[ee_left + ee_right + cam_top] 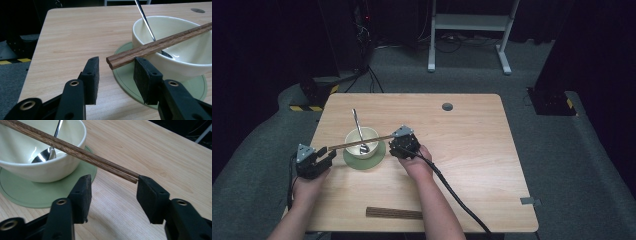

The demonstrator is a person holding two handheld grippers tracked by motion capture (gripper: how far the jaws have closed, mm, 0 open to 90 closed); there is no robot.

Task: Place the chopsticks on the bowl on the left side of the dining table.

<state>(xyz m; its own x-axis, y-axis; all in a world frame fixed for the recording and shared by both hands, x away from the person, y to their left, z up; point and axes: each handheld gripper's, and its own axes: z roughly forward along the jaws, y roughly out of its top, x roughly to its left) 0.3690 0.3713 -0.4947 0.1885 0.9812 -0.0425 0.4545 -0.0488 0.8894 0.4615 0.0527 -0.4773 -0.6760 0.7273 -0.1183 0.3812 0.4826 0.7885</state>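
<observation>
A cream bowl (354, 134) stands on a round green coaster (378, 158) left of the table's middle, with a metal spoon (356, 124) leaning in it. A pair of brown wooden chopsticks (357, 143) lies across the bowl's rim, both ends overhanging. My left gripper (326, 156) is open at their left end, which sits between its jaws (116, 72) without being clamped. The chopsticks (155, 46) cross in front of the bowl (190, 62). My right gripper (392, 146) is open at the right end. There the chopsticks (75, 150) end at the tip of one finger (147, 192).
A second bundle of dark chopsticks (393, 213) lies near the table's front edge, between the person's forearms. A grey round cap (447, 106) sits in the tabletop at the back. A small grey tab (528, 201) marks the front right edge. Bare wood spreads to the right.
</observation>
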